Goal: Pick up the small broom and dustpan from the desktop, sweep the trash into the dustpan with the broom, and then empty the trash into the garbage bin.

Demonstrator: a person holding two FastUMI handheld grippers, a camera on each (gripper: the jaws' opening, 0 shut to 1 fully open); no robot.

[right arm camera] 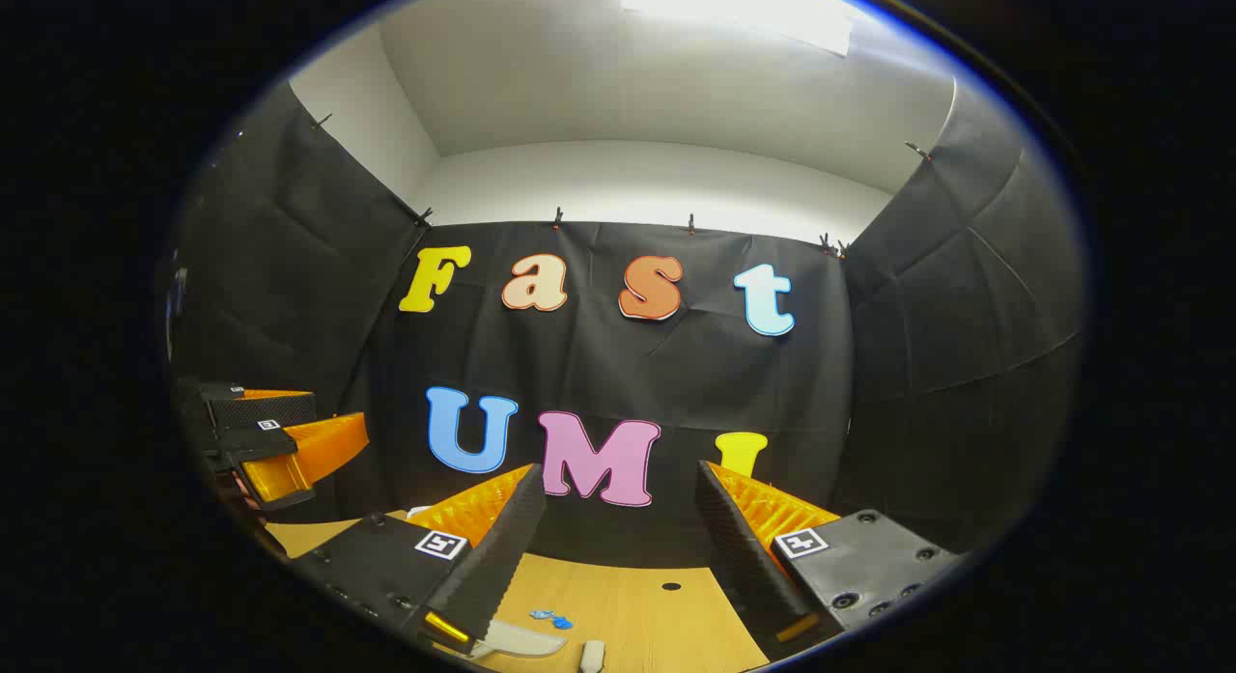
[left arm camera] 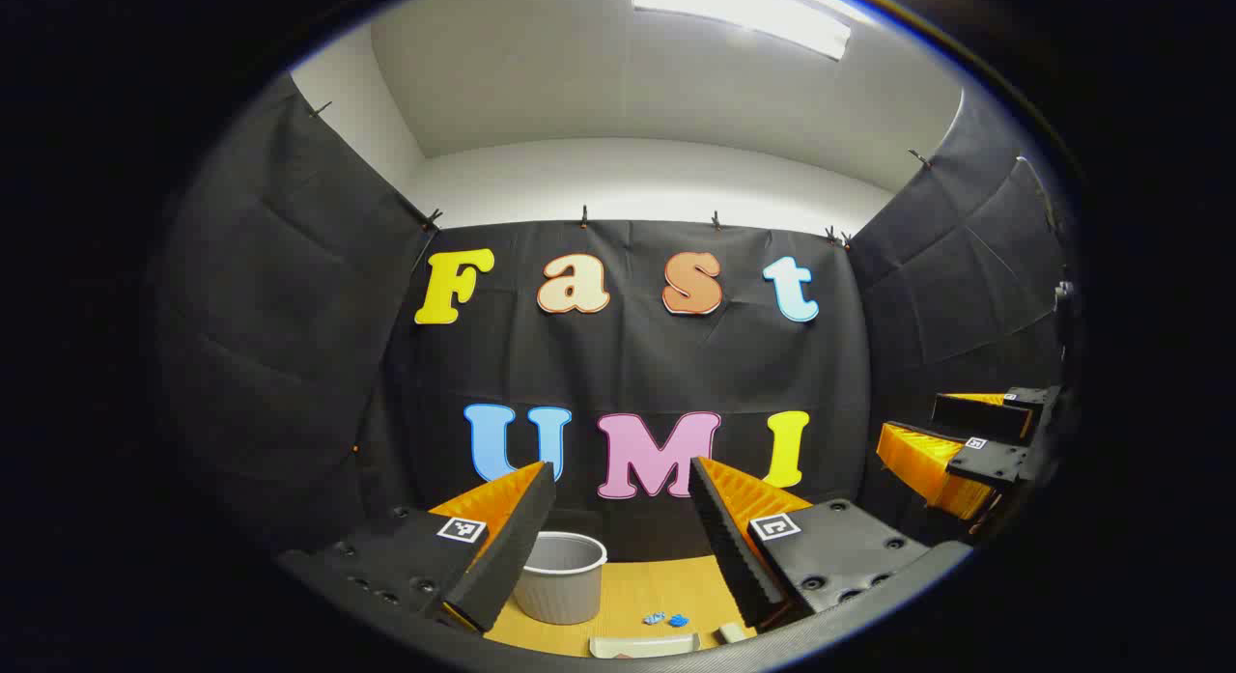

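Two hand-held grippers hover above a light wooden desk point(right arm camera: 657, 615), nothing yet picked up. The left gripper point(left arm camera: 623, 528) has its jaws spread and empty; so does the right gripper point(right arm camera: 613, 538). Ahead on the desk stand a grey ribbed plastic garbage bin point(left arm camera: 560, 576), small blue scraps of trash point(left arm camera: 666, 619), and a pale flat dustpan edge point(left arm camera: 645, 645). Sweeping and emptying seemingly remain undone.

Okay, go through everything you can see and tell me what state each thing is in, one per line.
Left claw: open, nothing between its fingers.
Right claw: open, nothing between its fingers.
Garbage bin: upright on the desktop, no lid, inside not visible.
Blue trash: loose on the desktop, unswept.
Dustpan: lying on the desktop, not picked up.
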